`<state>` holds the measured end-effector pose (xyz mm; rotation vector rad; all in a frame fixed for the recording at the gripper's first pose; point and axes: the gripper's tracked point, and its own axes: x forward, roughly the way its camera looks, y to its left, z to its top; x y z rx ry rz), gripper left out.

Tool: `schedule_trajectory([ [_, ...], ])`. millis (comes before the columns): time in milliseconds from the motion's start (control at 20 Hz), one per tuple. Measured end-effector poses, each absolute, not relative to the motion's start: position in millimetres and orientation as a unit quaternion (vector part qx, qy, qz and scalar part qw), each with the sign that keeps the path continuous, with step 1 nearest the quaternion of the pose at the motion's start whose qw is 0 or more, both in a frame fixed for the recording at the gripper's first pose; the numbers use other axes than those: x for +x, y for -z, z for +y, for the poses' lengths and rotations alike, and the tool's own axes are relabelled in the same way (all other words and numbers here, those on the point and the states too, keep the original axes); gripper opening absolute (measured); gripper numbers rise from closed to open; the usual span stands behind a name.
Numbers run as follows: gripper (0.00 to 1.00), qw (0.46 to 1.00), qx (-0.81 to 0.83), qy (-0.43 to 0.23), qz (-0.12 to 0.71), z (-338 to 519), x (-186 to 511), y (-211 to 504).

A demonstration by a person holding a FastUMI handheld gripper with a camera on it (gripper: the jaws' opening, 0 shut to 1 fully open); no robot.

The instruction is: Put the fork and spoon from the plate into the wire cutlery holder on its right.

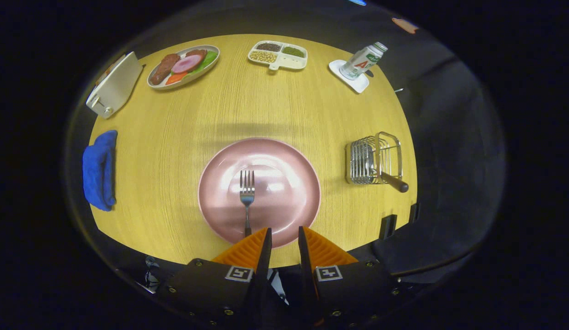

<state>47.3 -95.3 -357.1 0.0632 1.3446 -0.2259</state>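
Observation:
A pink plate sits on the wooden table just ahead of my fingers. A metal fork lies on its left half, tines pointing away from me, and its handle runs back under the tip of my left finger. To the right of the plate stands the wire cutlery holder, with a dark brown handle sticking out of its near side. My gripper hovers over the plate's near rim, open by a narrow gap with nothing between the fingers.
A folded blue cloth lies at the table's left edge, with a white toaster beyond it. At the far side are an oval dish of food, a divided tray of grains and a bottle on a white coaster.

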Motion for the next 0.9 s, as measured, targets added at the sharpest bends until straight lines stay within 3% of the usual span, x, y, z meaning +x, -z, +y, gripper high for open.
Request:
schedule_trajectory([
  [900, 0.35, 0.766, 0.106, 0.038, 0.633, -53, 56, 452],
])
